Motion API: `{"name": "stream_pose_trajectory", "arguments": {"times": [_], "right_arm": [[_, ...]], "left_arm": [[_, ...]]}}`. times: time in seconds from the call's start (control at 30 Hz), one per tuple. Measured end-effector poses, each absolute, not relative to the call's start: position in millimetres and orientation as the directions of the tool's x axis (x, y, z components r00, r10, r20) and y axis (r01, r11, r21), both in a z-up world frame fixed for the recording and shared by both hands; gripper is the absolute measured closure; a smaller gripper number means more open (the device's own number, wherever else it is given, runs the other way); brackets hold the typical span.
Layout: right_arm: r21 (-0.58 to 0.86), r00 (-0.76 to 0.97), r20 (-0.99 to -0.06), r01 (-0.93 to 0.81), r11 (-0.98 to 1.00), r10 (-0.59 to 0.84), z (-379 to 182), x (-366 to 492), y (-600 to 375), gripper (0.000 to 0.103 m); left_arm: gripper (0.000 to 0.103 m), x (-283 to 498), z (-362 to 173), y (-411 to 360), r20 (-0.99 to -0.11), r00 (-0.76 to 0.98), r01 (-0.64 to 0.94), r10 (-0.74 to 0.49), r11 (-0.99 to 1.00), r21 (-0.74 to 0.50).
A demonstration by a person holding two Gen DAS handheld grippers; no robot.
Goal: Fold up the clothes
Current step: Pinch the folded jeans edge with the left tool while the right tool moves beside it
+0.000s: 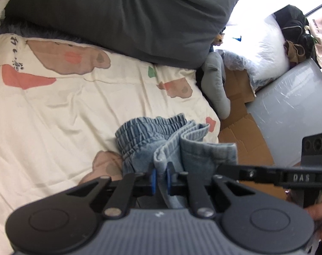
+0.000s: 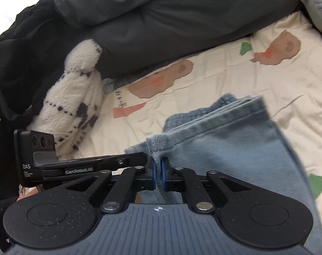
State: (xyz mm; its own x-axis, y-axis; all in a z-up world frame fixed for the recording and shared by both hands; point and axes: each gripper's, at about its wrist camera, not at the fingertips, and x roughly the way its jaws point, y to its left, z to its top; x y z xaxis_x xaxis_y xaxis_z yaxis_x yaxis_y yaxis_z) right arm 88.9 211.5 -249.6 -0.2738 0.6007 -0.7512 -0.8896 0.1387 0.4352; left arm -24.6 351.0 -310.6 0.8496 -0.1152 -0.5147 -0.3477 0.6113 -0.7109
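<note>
Both my left gripper and right gripper clamp the jeans hem mid-fold over the bedsheet; next I lay it level.

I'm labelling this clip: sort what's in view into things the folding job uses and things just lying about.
In use: denim garment, pinched by the left gripper and right gripper; printed sheet it lies on.

Lying about: dark duvet, spotted plush toy, cardboard, grey sock.
</note>
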Motion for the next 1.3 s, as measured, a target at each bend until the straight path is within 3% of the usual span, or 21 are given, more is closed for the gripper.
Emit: {"name": "stream_pose_trajectory", "arguments": {"times": [0.37, 0.43, 0.57, 0.63, 0.67, 0.8, 0.83, 1.17, 1.23, 1.3], "right_arm": [[0.425, -0.212, -0.769, -0.874, 0.234, 0.604, -281, 54, 235, 0.098], [0.426, -0.212, -0.774, -0.872, 0.242, 0.597, -286, 52, 237, 0.093], [0.506, -0.304, -0.727, -0.844, 0.18, 0.616, -279, 52, 234, 0.073], [0.497, -0.302, -0.726, -0.851, 0.168, 0.618, -274, 57, 233, 0.064], [0.483, -0.292, -0.73, -0.86, 0.165, 0.618, -271, 60, 233, 0.064], [0.426, -0.248, -0.747, -0.891, 0.157, 0.617, -262, 75, 231, 0.064], [0.411, -0.237, -0.75, -0.898, 0.155, 0.617, -259, 79, 230, 0.064], [0.211, -0.069, -0.824, -0.959, 0.19, 0.563, -264, 149, 236, 0.06], [0.168, -0.033, -0.836, -0.966, 0.198, 0.548, -267, 165, 238, 0.06], [0.132, -0.009, -0.851, -0.971, 0.199, 0.525, -272, 177, 243, 0.06]], "left_arm": [[0.091, -27, -317, 357, -0.526, 0.846, -0.39, -0.092, 0.566, -0.726], [0.082, -31, -317, 361, -0.541, 0.838, -0.421, -0.074, 0.544, -0.726], [0.081, -48, -308, 368, -0.549, 0.835, -0.447, -0.035, 0.537, -0.715], [0.075, -52, -302, 367, -0.55, 0.835, -0.443, -0.035, 0.549, -0.708], [0.073, -54, -299, 366, -0.548, 0.836, -0.44, -0.035, 0.553, -0.707], [0.049, -57, -292, 361, -0.537, 0.843, -0.427, -0.035, 0.565, -0.706], [0.048, -58, -291, 360, -0.533, 0.845, -0.423, -0.034, 0.567, -0.707], [0.048, -40, -299, 347, -0.536, 0.841, -0.409, -0.072, 0.563, -0.718], [0.063, -38, -300, 347, -0.535, 0.842, -0.411, -0.071, 0.559, -0.72], [0.066, -36, -301, 346, -0.535, 0.842, -0.413, -0.07, 0.555, -0.723]]}}
